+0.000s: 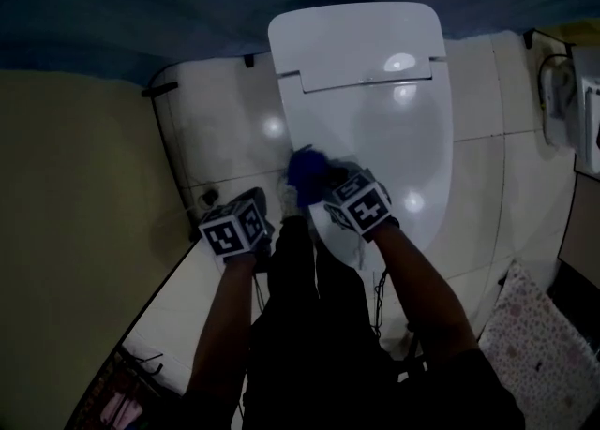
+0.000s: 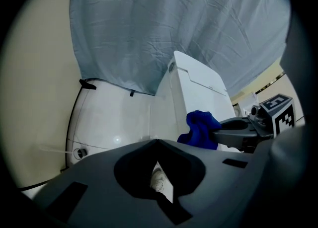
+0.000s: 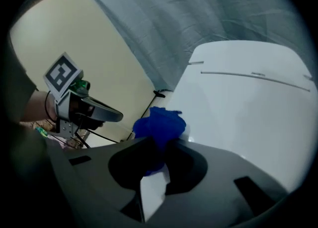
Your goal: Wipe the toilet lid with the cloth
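Underfoot, one white tiled floor (image 1: 225, 128) runs round the single toilet. One beige wall (image 1: 75, 213) stands at the person's left, and one blue-grey sheet (image 2: 174, 23) hangs behind the cistern. One black cable (image 1: 167, 152) follows the foot of the wall in a curve. One patterned mat (image 1: 539, 339) lies on the floor at the right, well apart from the work.

One toilet lid (image 1: 375, 128) is down, white and glossy, with light spots reflected on it. Most of its surface shows bare, from the hinge line to the front and across to the right edge. The floor strip between the toilet's left side and the wall is narrow.

Two grippers are counted. The right gripper (image 3: 158, 145) is clenched on the one blue cloth (image 3: 160, 125), which bunches out beyond the jaw tips. The cloth sits at the lid's left edge, toward the front, against the white surface. The left gripper (image 2: 158, 143) has its jaws closed tip to tip with nothing between them. It hangs over the floor tiles just left of the toilet, near the right gripper but apart from the lid. One light shoe (image 1: 286, 199) shows below, between the two grippers.
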Demonstrator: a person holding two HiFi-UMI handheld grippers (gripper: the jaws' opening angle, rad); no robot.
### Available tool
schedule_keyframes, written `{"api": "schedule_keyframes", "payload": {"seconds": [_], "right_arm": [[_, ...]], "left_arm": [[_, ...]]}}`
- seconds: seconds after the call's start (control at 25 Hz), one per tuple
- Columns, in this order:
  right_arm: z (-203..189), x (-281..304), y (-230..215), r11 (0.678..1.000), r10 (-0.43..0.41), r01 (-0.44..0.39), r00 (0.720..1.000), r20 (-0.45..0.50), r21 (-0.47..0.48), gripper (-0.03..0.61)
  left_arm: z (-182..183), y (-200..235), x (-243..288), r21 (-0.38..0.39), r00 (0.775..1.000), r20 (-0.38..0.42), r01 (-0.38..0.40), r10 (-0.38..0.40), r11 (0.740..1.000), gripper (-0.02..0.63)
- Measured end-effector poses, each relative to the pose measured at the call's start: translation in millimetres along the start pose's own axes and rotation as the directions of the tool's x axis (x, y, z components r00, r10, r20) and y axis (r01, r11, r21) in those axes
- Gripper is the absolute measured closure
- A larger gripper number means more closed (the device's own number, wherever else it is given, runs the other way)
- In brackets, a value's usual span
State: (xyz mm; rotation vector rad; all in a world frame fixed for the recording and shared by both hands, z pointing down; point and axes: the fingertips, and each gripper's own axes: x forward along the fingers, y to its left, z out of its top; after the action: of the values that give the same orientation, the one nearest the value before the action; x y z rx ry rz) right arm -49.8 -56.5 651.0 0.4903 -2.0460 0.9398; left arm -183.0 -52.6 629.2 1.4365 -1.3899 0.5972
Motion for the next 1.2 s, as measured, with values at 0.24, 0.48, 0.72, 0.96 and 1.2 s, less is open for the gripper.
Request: {"api": "schedule_keyframes", "payload": {"seconds": [0.24, 0.48, 0.72, 0.96, 1.2], "right_arm": [[-22.4, -29.8, -50.0, 0.994, -0.105, 0.105, 0.994, -0.010, 0.023, 0.517], [-43.2, -67.9, -100.9, 0.983, -0.182, 0.181, 0.983, 0.008, 0.030, 0.515], [-65.3, -102.3, -141.9, 0.965, -0.259, 0.259, 0.966, -0.008, 0.042, 0.515], [-84.1, -130.8, -174.1, 0.939, -0.341, 0.341, 0.940, -0.004, 0.049, 0.515], [-102.6, -158.5, -205.8, 0.913, -0.395, 0.391, 0.919, 0.011, 0.116, 0.515]], "left_arm": [[-6.4, -23.3, 10.9, 0.031, 0.999, -0.013, 0.033, -0.033, 0.999, 0.623], [-8.3, -48.0, 19.0, 0.078, 0.998, -0.039, 0.061, -0.058, 0.995, 0.623], [-7.8, -57.7, 24.5, 0.106, 0.997, -0.049, 0.067, -0.062, 0.992, 0.623], [-8.7, -65.6, 26.7, 0.125, 0.997, -0.048, 0.074, -0.068, 0.989, 0.623], [-11.3, -73.7, 24.0, 0.145, 0.996, -0.053, 0.073, -0.066, 0.987, 0.623]]}}
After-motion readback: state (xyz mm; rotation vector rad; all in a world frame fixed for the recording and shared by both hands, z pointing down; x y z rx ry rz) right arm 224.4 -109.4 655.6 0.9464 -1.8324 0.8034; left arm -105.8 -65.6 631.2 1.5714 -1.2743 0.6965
